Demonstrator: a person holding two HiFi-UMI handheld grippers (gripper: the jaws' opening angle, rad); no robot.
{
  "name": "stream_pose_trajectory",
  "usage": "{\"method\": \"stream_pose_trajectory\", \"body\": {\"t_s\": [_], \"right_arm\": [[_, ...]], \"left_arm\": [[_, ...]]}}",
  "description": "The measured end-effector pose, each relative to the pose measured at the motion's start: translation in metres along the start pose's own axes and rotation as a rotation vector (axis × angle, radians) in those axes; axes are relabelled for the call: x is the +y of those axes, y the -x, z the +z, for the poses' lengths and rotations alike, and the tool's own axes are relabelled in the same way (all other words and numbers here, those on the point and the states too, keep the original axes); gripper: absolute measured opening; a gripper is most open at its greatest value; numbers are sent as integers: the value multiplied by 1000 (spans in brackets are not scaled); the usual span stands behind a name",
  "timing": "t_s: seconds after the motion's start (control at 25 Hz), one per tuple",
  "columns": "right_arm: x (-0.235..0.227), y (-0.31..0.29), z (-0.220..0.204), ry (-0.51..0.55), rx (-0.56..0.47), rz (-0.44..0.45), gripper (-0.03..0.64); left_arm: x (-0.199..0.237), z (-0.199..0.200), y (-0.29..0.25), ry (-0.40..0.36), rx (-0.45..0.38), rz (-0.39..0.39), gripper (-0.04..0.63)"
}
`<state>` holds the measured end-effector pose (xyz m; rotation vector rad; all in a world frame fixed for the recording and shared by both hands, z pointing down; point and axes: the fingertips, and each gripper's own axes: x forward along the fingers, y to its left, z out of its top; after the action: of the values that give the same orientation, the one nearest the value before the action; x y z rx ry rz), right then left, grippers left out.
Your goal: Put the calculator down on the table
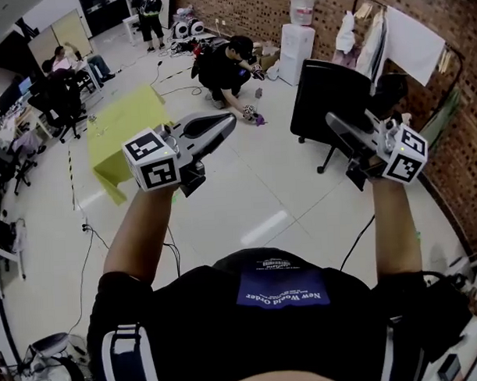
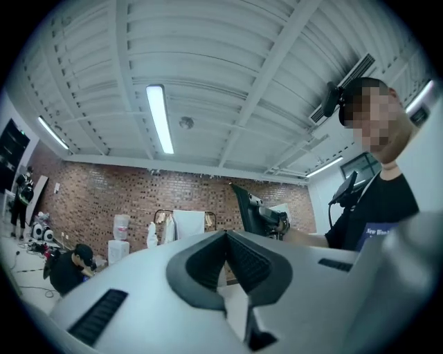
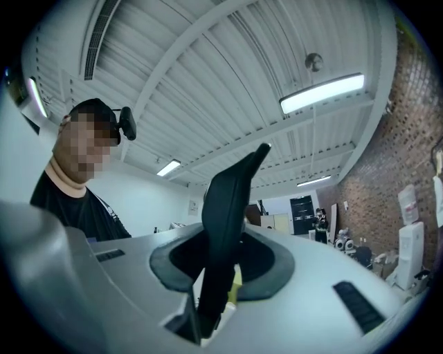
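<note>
Head view gives us a wide white floor [image 1: 262, 193] below the person. The only candidate for the drop is a yellow surface [image 1: 127, 119] well off to the left, and a black chair [image 1: 329, 97] stands to the right. Both grippers are held up in open air over bare floor, well apart from that surface and from each other. The left gripper [image 1: 228, 120] is clenched on nothing: in the left gripper view [image 2: 225, 235] its dark pads meet with no thing between them. The right gripper [image 1: 354, 143] is grasping the calculator [image 1: 342, 129], a dark flat slab that juts up and forward out of its jaws. In the right gripper view [image 3: 221, 242] we see the calculator [image 3: 225, 207] standing on edge, pinched low down between the pads, with ceiling and far wall behind it. We judge the task barely begun in its final sense. The calculator is in hand and carried, but nothing has been set down. What is left is to bring it over the surface, lower it until it rests flat, and release the right gripper.
</note>
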<state>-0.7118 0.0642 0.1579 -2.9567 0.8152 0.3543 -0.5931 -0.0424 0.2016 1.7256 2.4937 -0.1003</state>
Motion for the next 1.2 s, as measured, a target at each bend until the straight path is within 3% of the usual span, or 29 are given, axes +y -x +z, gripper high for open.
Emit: {"method": "stream_pose_trajectory", "body": {"t_s": [0.32,0.68,0.92,1.2], "right_arm": [[-138,-14,6,-22,12,87,83],[-265,-109,-27,-32,6,103,83],[-353,-182,-36,-22,-33,51,83],[-454,-238,-50,-40,-30,84,83]], "left_arm": [[97,4,-67,2,-37,102,6],[254,-5,-79,-10,-36,67,6],[368,5,-72,-2,-7,28,6],[477,4,-88,4,-11,58,6]]}}
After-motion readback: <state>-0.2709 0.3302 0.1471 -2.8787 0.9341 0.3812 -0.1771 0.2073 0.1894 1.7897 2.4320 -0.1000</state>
